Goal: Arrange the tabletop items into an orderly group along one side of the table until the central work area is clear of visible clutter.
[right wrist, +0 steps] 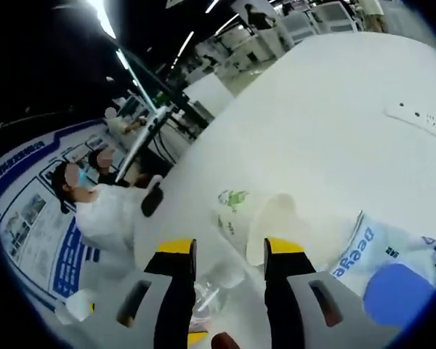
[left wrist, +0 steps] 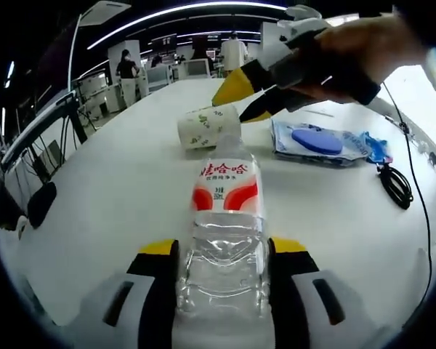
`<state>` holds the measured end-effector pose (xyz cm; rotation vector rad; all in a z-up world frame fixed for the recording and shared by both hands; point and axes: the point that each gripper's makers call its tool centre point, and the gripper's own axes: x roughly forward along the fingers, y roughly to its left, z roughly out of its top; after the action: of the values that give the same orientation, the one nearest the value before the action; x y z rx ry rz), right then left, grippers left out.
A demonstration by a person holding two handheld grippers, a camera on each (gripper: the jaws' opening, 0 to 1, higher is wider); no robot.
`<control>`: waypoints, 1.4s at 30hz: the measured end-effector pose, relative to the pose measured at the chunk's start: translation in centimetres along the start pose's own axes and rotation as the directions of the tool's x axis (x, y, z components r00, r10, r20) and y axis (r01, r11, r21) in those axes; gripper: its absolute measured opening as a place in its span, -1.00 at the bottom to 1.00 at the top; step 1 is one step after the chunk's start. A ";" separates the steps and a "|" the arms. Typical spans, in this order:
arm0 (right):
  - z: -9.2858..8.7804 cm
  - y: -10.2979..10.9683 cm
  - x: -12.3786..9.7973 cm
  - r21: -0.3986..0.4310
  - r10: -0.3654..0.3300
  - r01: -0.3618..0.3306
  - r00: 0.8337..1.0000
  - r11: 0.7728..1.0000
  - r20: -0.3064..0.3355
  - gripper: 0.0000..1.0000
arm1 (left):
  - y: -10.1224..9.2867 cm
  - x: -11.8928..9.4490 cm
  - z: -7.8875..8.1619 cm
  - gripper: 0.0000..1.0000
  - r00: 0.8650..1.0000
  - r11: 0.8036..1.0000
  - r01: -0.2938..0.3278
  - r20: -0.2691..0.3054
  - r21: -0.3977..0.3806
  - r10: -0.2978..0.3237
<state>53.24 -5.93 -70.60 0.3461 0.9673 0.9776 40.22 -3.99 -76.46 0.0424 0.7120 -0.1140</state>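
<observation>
Behind the white table (left wrist: 116, 182), an open hall with strip lights, desks and standing people

Left gripper view: left hand-held gripper (left wrist: 221, 262) pinching a clear water bottle (left wrist: 225, 233) between its black, yellow-tipped jaws, lying lengthwise on the table, red-and-white label facing up, neck pointing away. Just past the bottle's far end, a paper cup (left wrist: 207, 127) with green print, on its side. Right hand-held gripper (left wrist: 247, 98) reaching in from the upper right, held by a hand (left wrist: 363, 51), yellow tips nearly together just beside the cup's upper edge; contact with the cup not clear. To the right of the cup, a clear plastic bag (left wrist: 320, 142) holding a blue oval object, flat on the table. Further right, a coiled black cable (left wrist: 396, 185) near the table edge.

Right gripper view: right hand-held gripper (right wrist: 229, 251) with jaws slightly apart, nothing between them. Paper cup (right wrist: 258, 218) on its side just ahead of the tips, open mouth toward the right jaw. Plastic bag (right wrist: 378, 258) with blue lettering to the right, near the cup. Water bottle (right wrist: 214, 287) partly seen low between the jaws. White power strip (right wrist: 421, 120) far right on the table. People (right wrist: 102, 203) seated beyond the table's left edge
</observation>
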 end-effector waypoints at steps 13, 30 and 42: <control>0.3 0.6 1.0 -0.027 0.030 -0.030 1.000 0.999 0.003 -1.00 | 0.1 0.1 -0.1 -0.02 1.000 1.000 -0.005 0.011 -0.005 0.005; 2.0 0.8 -3.8 -0.243 -0.019 -0.004 0.996 0.970 -0.090 -1.00 | 0.2 0.0 -0.1 -0.02 1.000 1.000 -0.009 0.021 -0.010 0.010; 1.5 -0.9 -5.8 -0.584 -0.169 -0.030 0.944 0.811 -0.284 -1.00 | 0.0 0.1 0.0 -0.02 0.999 1.000 -0.011 0.033 -0.012 0.012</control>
<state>53.74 -10.97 -67.27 -0.3829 0.9108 1.2325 40.25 -4.03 -76.56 0.0336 0.6795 -0.0996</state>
